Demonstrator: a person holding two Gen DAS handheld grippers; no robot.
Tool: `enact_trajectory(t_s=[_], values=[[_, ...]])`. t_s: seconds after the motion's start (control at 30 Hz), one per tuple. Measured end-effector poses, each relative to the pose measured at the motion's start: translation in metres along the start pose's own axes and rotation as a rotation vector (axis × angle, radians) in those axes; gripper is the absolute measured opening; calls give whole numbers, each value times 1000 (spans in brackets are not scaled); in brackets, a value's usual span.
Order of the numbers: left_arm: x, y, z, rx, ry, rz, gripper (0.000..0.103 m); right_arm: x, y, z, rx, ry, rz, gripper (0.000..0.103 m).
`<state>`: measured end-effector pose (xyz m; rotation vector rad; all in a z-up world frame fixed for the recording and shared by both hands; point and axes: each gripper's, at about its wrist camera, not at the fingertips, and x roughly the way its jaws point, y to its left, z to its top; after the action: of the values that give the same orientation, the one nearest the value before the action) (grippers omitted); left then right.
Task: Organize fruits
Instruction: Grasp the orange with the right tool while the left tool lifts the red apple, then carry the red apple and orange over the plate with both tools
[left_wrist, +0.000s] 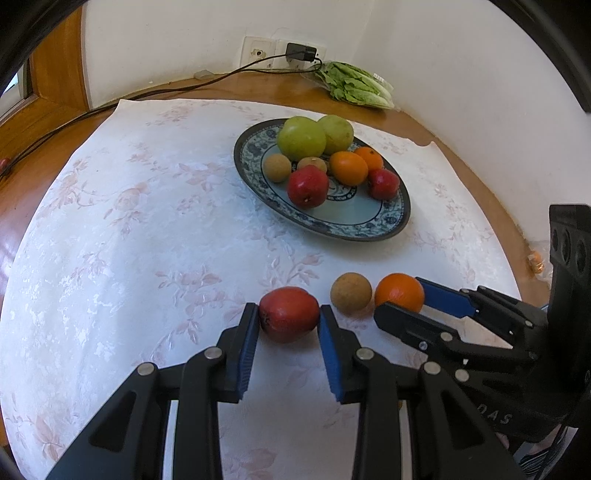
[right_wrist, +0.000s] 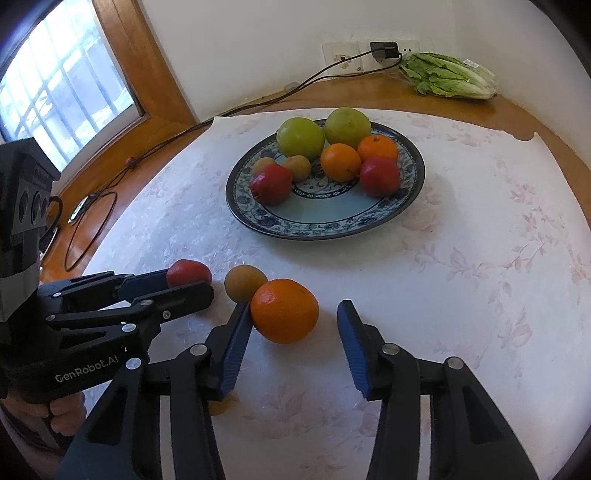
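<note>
A blue patterned plate holds green, orange, red and small brown fruits. Three loose fruits lie on the white cloth in front of it: a red fruit, a small brown fruit and an orange. My left gripper has both pads against the red fruit, which rests on the cloth. My right gripper is open around the orange, its left pad touching it, its right pad apart.
A head of lettuce lies at the back by the wall socket. A black cable runs across the wooden table's far left. A window is at the left.
</note>
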<state>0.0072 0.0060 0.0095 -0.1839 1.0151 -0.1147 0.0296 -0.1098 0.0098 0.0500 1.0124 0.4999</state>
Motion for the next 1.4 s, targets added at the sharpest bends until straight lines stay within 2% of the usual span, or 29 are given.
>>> enact_trajectory(t_s=[0.13, 0.67, 1.1, 1.4], values=[[0, 0, 0, 0, 0, 0, 34, 2, -1, 0, 8, -2, 36, 38], [1, -2, 2, 9, 4, -2, 34, -14, -11, 3, 37, -65, 48, 38], [-6, -13, 16, 43, -16, 1, 34, -26, -21, 11, 60, -72, 45, 38], [-8, -20, 30, 51, -23, -30, 34, -31, -25, 24, 61, -71, 35, 38]])
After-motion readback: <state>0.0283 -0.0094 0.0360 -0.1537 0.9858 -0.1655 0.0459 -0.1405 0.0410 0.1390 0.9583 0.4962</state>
